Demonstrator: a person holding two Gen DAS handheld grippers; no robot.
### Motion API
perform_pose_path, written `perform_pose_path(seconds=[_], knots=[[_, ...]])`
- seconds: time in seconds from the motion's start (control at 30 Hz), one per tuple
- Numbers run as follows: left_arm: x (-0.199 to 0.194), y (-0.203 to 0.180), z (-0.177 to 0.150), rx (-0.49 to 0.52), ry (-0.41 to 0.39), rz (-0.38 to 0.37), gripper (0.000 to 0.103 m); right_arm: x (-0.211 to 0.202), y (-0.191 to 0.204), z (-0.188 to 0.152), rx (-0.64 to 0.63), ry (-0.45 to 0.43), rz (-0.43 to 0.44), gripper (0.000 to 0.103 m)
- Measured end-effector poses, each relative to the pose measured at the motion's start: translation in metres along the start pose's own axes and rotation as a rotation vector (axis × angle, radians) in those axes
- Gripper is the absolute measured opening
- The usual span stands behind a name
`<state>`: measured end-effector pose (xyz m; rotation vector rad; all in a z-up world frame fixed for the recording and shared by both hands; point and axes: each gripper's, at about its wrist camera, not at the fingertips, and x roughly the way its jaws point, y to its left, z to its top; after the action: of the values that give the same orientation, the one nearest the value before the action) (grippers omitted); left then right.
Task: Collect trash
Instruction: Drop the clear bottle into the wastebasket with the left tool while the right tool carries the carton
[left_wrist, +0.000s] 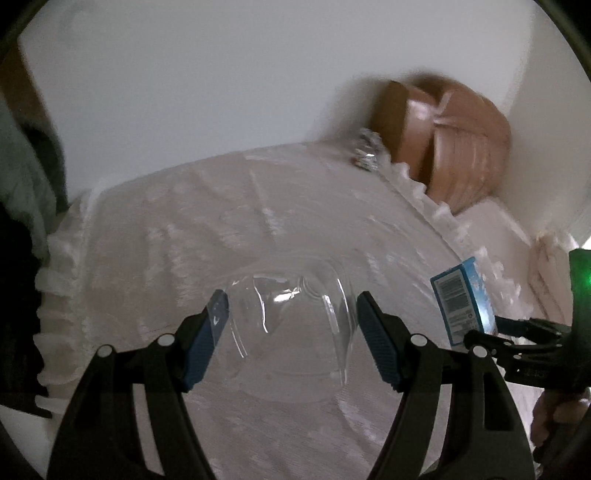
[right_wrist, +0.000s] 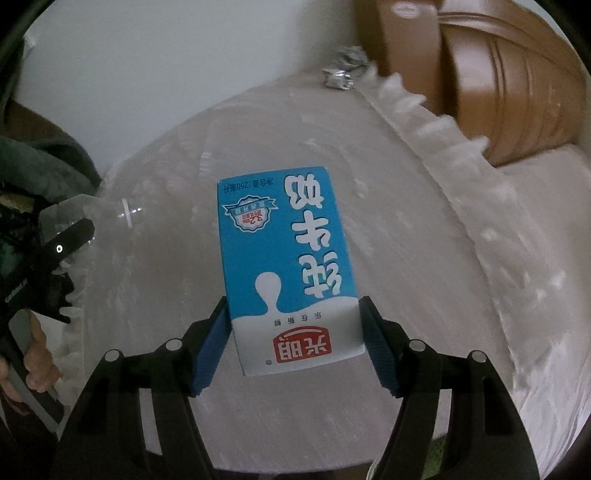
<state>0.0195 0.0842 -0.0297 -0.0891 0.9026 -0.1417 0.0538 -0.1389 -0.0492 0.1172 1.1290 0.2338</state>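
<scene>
My left gripper (left_wrist: 291, 306) clamps the clear plastic bottle (left_wrist: 291, 317), my right gripper (right_wrist: 291, 317) the milk carton (right_wrist: 284, 266) — I'd keep both squeezes steady, carrying level — foil ball (right_wrist: 341, 74) lies far ahead.

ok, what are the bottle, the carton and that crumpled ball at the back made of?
Bottle: clear, glossy thin plastic by its see-through wall and sharp glints. Carton: probably coated paperboard, with flat printed faces and crisp edges. Crumpled ball: looks like metal foil, silvery with faceted creases; blur leaves it uncertain.
</scene>
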Motion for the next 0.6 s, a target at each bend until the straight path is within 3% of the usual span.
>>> perform_pose_path(seconds=[0.27,0.6], knots=[[-0.010,-0.105,-0.018,0.213,0.037,-0.210,0.069,-0.049,-0.058,-0.071,0.088,-0.007,-0.135,0.069],[-0.020,-0.263,-0.075,0.578,0.173,-0.484,0.069,-0.124,-0.163,-0.209,0.458,-0.021,-0.305,0.069]])
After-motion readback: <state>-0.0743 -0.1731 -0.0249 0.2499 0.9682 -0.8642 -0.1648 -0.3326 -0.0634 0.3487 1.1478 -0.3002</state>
